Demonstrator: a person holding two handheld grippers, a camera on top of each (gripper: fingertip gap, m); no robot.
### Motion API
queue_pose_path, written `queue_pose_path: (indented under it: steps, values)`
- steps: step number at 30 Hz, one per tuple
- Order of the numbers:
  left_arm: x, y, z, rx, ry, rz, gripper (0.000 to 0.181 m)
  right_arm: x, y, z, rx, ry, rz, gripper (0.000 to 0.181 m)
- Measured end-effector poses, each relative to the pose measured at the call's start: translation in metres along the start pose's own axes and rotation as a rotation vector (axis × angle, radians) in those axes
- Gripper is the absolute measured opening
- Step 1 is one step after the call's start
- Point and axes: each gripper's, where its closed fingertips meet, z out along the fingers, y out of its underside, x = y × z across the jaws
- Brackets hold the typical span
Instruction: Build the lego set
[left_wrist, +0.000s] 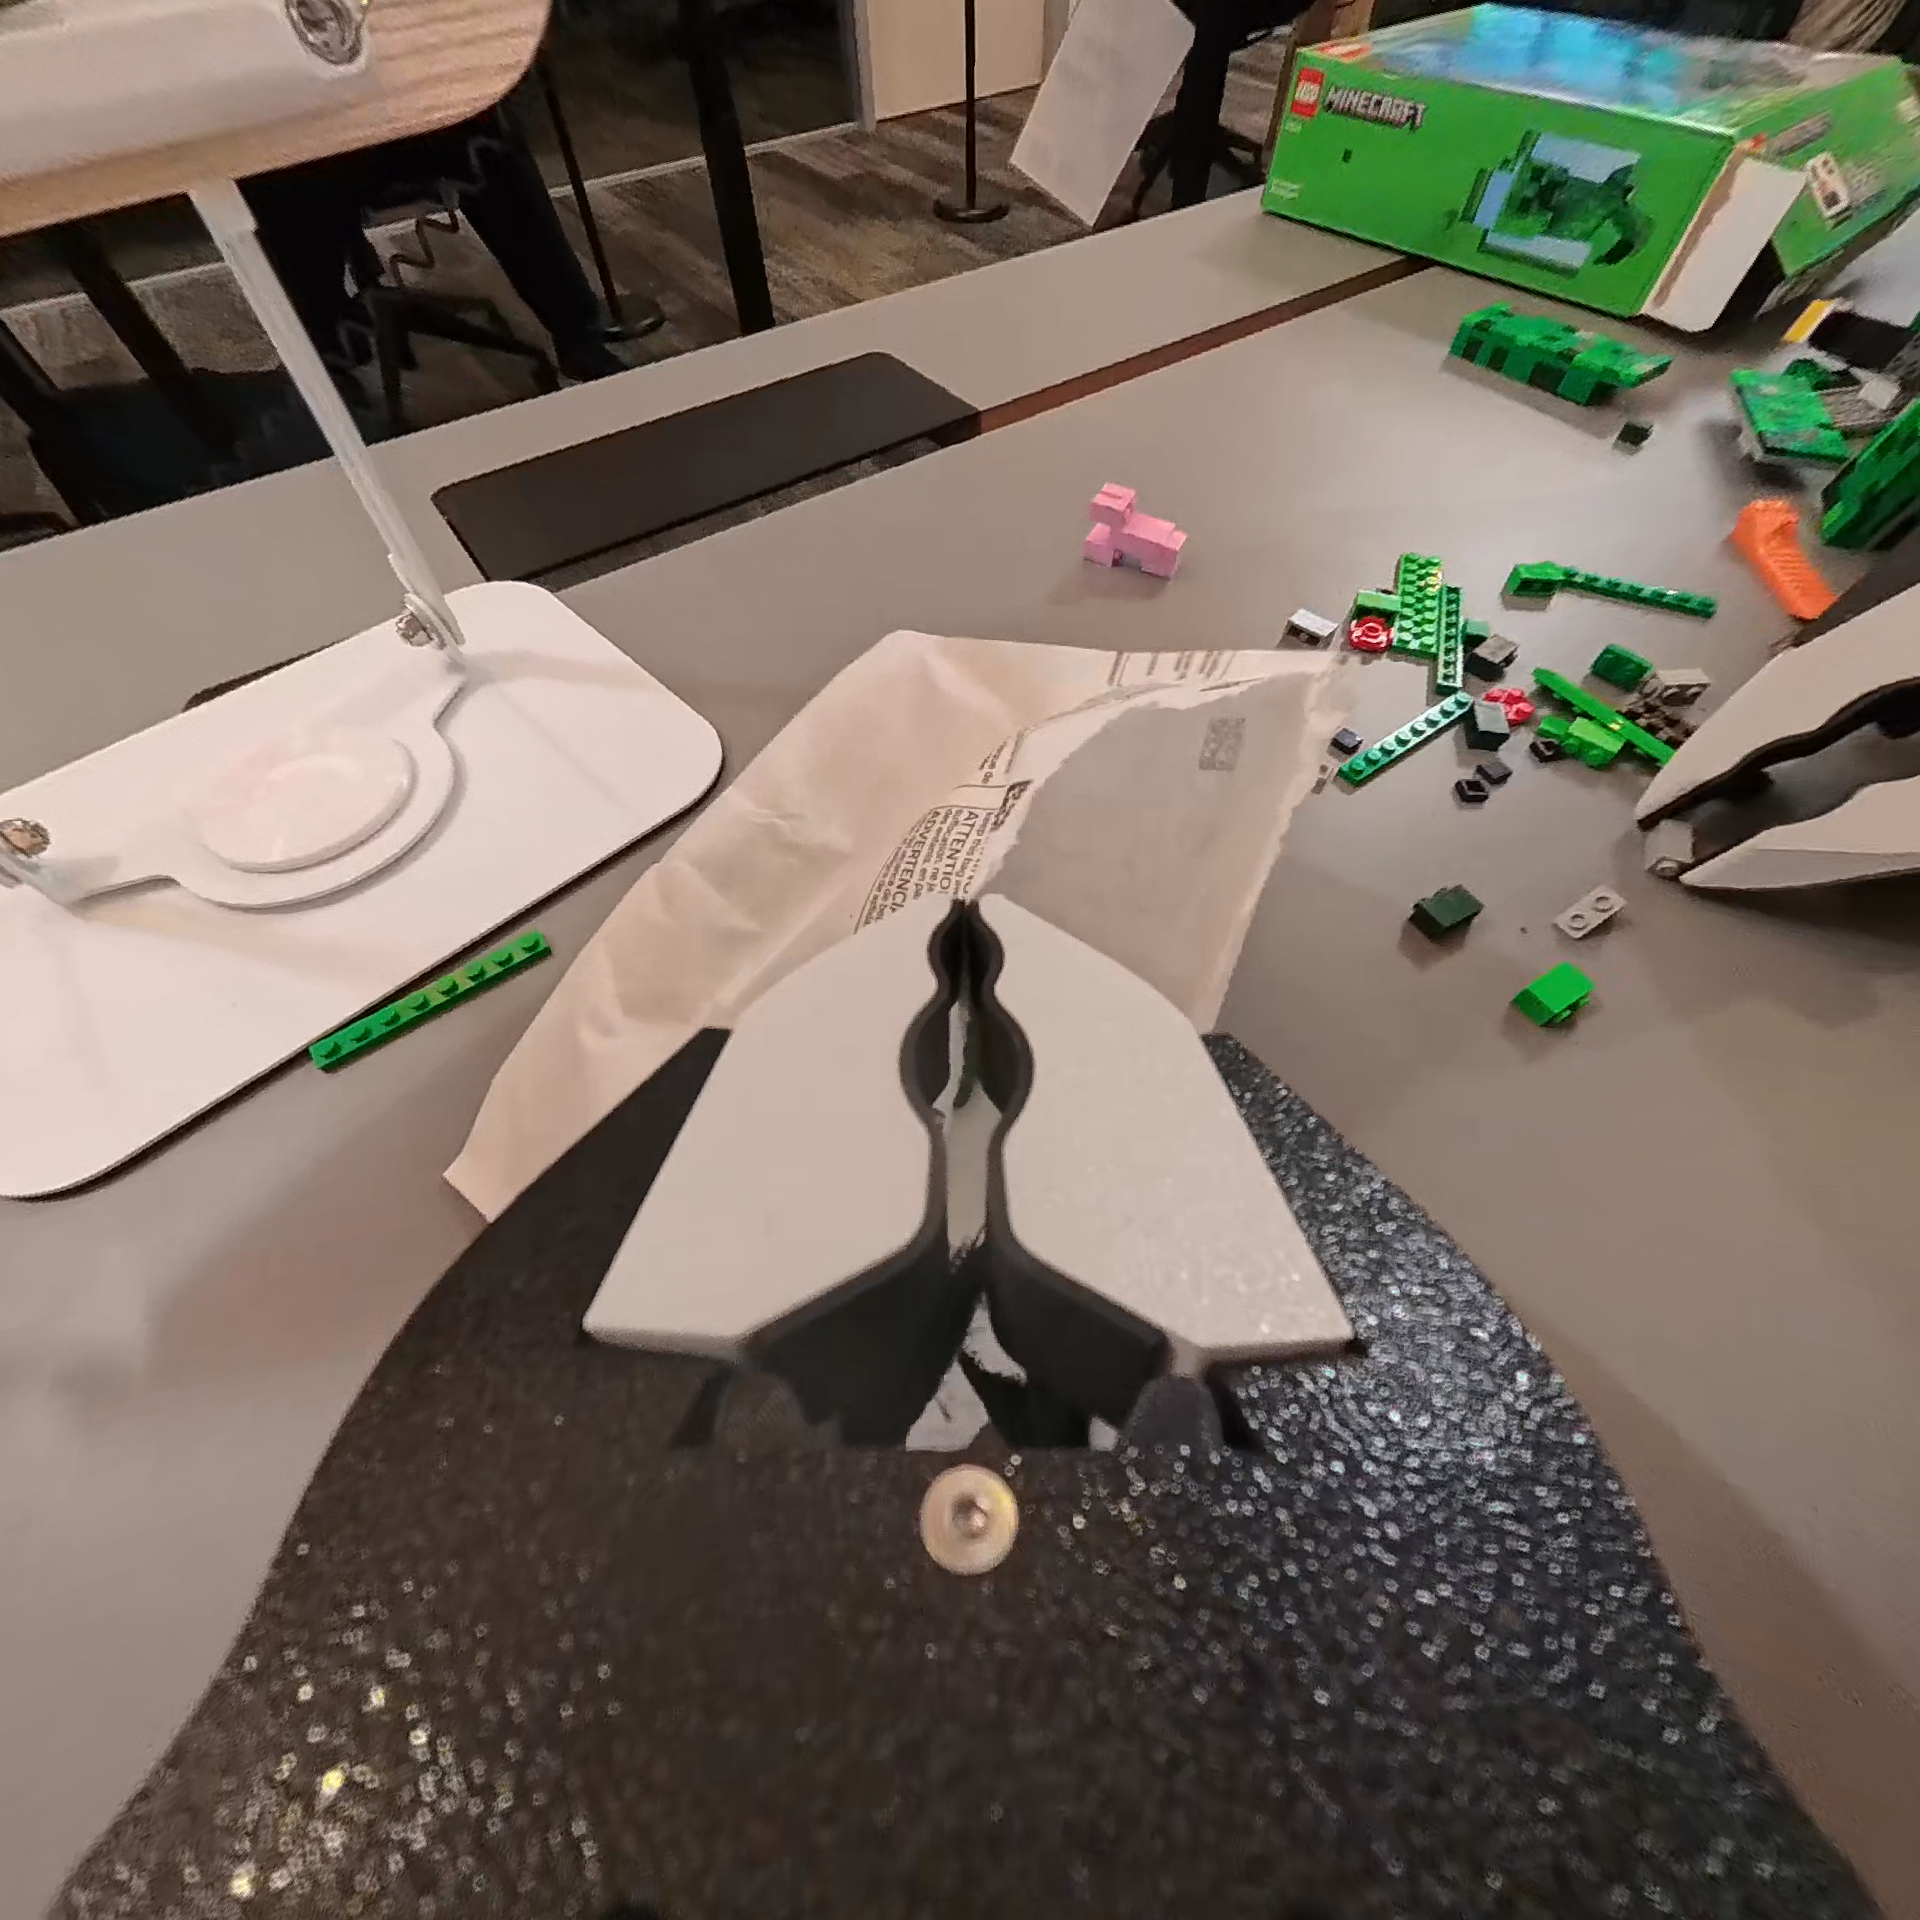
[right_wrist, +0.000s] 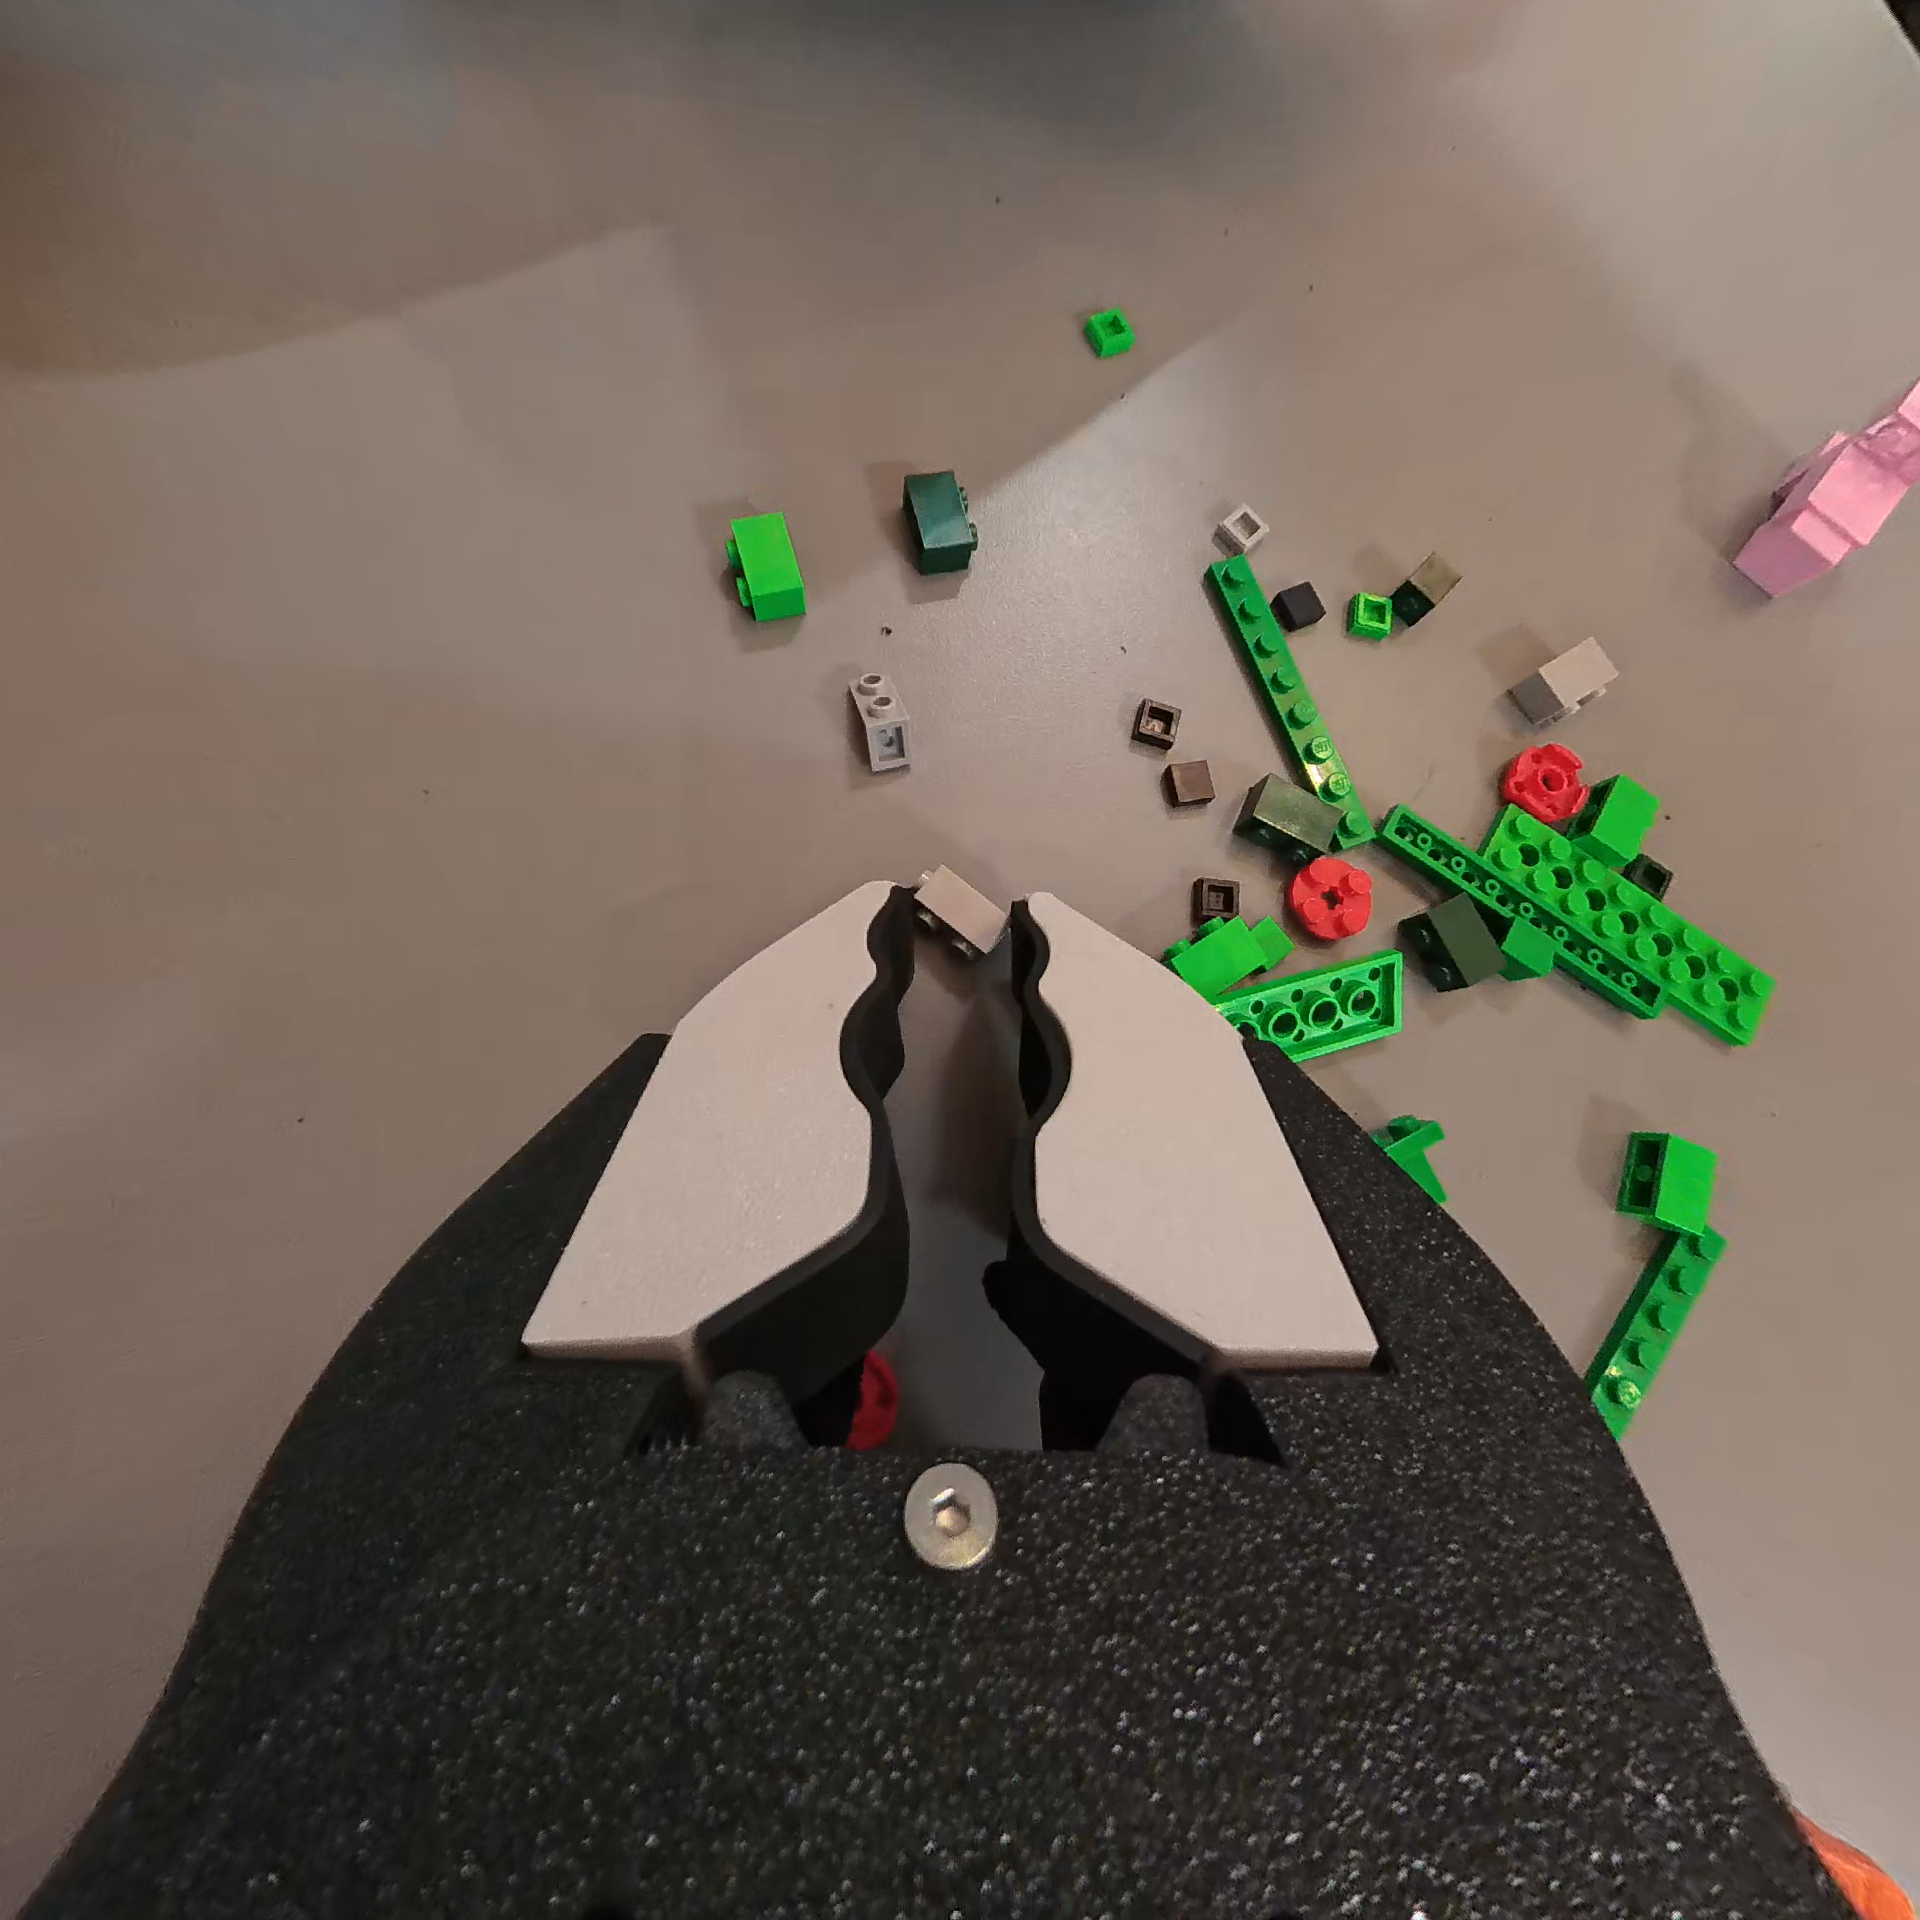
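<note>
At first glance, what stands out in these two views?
The left gripper is shut on a torn white paper bag mid-table. The right gripper holds a small grey brick at its tips, beside scattered green, red and dark bricks. A green box lies at the far edge.

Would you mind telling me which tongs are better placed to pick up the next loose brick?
The right tongs: they are over the scattered bricks with a small grey brick between their tips. The left tongs are shut on the torn paper bag, away from the pile.
</note>
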Motion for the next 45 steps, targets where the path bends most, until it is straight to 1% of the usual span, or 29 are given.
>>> queue_pose_path:
  steps: [7, 18, 27, 31, 35, 37, 39, 41, 43, 45]
  values:
    - [0.002, 0.0, 0.002, 0.003, -0.021, 0.056, 0.0, 0.0, -0.002, 0.001, 0.009, 0.007, 0.002, 0.017]
    - [0.003, 0.001, 0.003, -0.002, -0.027, 0.091, 0.0, -0.001, -0.004, 0.002, 0.016, 0.023, -0.018, 0.017]
    - [0.003, 0.0, 0.003, 0.0, -0.034, 0.102, 0.0, 0.004, -0.008, 0.001, 0.032, 0.072, -0.059, 0.028]
    - [0.002, 0.0, 0.002, 0.006, -0.037, 0.098, 0.0, 0.017, -0.016, -0.013, 0.117, 0.128, -0.028, 0.029]
    - [-0.001, -0.001, 0.001, 0.014, -0.052, 0.099, 0.0, 0.046, -0.02, -0.039, 0.227, 0.24, 0.087, 0.029]
    - [-0.003, -0.002, -0.001, 0.023, -0.065, 0.099, 0.0, 0.056, -0.017, -0.047, 0.257, 0.267, 0.143, 0.028]
    - [-0.007, -0.003, -0.002, 0.028, -0.085, 0.099, 0.0, 0.059, -0.012, -0.047, 0.25, 0.259, 0.171, 0.028]
    - [-0.012, -0.005, -0.005, 0.033, -0.109, 0.099, 0.0, 0.057, -0.005, -0.041, 0.202, 0.227, 0.177, 0.027]
    - [-0.018, -0.007, -0.008, 0.043, -0.133, 0.097, 0.0, 0.059, 0.004, -0.037, 0.138, 0.238, 0.165, 0.026]
    - [-0.024, -0.008, -0.012, 0.05, -0.159, 0.093, 0.0, 0.064, 0.007, -0.041, 0.094, 0.266, 0.147, 0.026]
